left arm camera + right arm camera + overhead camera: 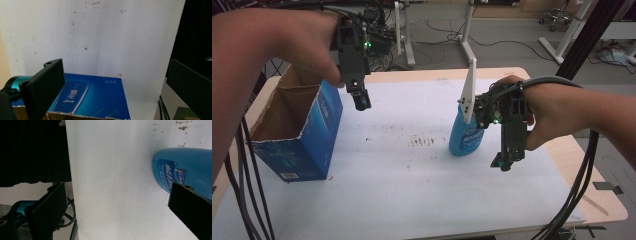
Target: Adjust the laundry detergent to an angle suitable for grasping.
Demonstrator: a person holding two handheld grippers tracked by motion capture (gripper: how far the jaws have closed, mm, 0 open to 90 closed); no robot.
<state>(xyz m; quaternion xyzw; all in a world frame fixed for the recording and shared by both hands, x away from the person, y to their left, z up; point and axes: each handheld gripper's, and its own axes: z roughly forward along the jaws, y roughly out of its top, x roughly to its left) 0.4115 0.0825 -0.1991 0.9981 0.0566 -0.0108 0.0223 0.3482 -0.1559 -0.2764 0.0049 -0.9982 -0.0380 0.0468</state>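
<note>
A blue bottle (pixel 465 135) with a long white nozzle stands upright right of the table's middle. My right gripper (pixel 506 161) hangs just to its right, pointing down, jaws open and empty; in the right gripper view the blue bottle (pixel 182 172) sits beside the right jaw, outside the gap. An open blue cardboard box (pixel 297 130) stands at the table's left. My left gripper (pixel 361 100) hovers above the box's right edge, open and empty. In the left gripper view the blue box (pixel 95 96) lies below the wide-apart jaws.
A white sheet (pixel 412 170) with small brown stains covers the wooden table (pixel 592 190). Black cables (pixel 252 200) trail down at the left and at the right. Desk legs and an office chair stand on the floor beyond the table.
</note>
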